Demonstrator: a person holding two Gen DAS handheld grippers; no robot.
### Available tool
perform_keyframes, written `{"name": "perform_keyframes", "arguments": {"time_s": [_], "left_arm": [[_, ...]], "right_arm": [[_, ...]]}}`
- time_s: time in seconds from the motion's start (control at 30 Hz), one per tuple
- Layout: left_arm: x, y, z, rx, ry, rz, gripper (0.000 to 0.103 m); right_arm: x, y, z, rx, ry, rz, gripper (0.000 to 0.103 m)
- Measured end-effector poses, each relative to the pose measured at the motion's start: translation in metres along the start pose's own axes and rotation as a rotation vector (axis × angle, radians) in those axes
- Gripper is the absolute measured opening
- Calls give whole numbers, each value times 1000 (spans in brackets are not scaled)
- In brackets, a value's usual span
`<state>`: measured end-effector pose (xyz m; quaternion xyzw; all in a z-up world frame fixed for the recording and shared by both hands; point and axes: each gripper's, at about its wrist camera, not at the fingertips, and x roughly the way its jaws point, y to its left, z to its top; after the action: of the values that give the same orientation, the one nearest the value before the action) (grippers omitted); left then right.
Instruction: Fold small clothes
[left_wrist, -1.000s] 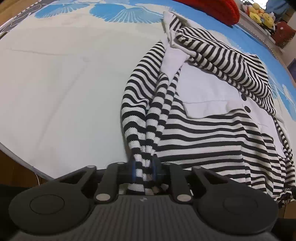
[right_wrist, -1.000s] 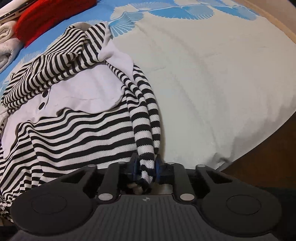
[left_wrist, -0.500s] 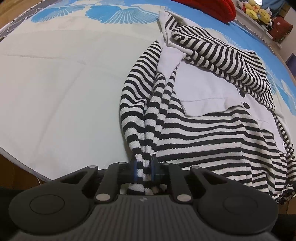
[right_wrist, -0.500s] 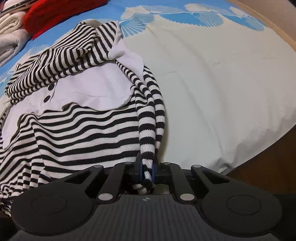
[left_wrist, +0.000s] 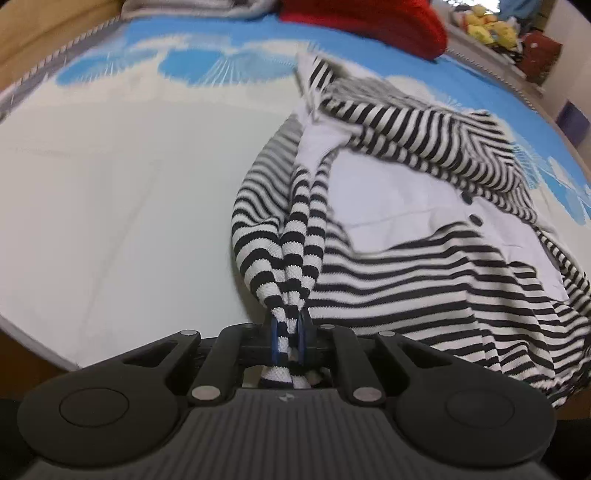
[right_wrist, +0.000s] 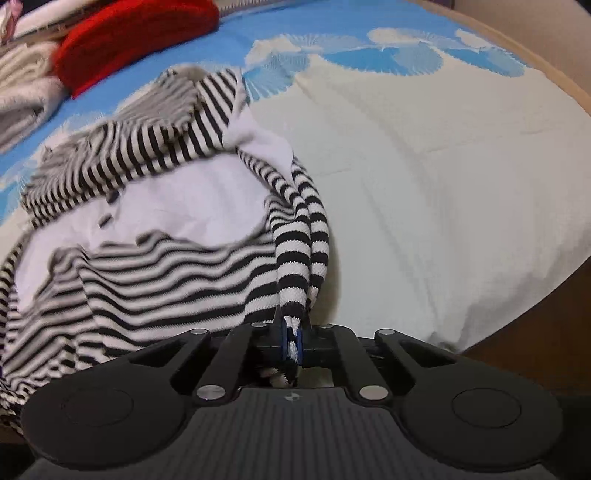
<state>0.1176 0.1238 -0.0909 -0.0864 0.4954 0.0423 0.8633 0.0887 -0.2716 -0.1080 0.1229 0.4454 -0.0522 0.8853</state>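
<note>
A black-and-white striped garment (left_wrist: 424, 266) with a plain white chest panel and dark buttons lies crumpled on the bed. It also shows in the right wrist view (right_wrist: 147, 266). My left gripper (left_wrist: 287, 341) is shut on a bunched striped edge at the garment's left side. My right gripper (right_wrist: 292, 341) is shut on a bunched striped edge at its right side. Both pinched edges are lifted off the bed and pulled toward the near edge.
The bed sheet (left_wrist: 110, 203) is pale with blue fan shapes at the far side. A red cloth (left_wrist: 369, 18) lies at the far edge and shows in the right wrist view (right_wrist: 129, 48). Folded pale cloth (right_wrist: 22, 85) lies beside it. Plush toys (left_wrist: 491, 26) sit far right.
Both grippers have lifted and moved forward over the bed with the striped edges held. The garment's near part has risen and bunched.
</note>
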Motion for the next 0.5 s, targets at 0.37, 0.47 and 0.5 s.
{"name": "perform_keyframes", "arguments": {"time_s": [0.37, 0.47, 0.5], "left_arm": [[-102, 16, 35, 80, -197, -174, 9], [-139, 31, 36, 76, -200, -255, 9], [-149, 36, 36, 77, -193, -275, 9]], "right_arm": [[-96, -20, 39, 28, -164, 246, 3], [-133, -28, 40, 14, -202, 308, 3], [-145, -30, 39, 1, -211, 325, 3]]}}
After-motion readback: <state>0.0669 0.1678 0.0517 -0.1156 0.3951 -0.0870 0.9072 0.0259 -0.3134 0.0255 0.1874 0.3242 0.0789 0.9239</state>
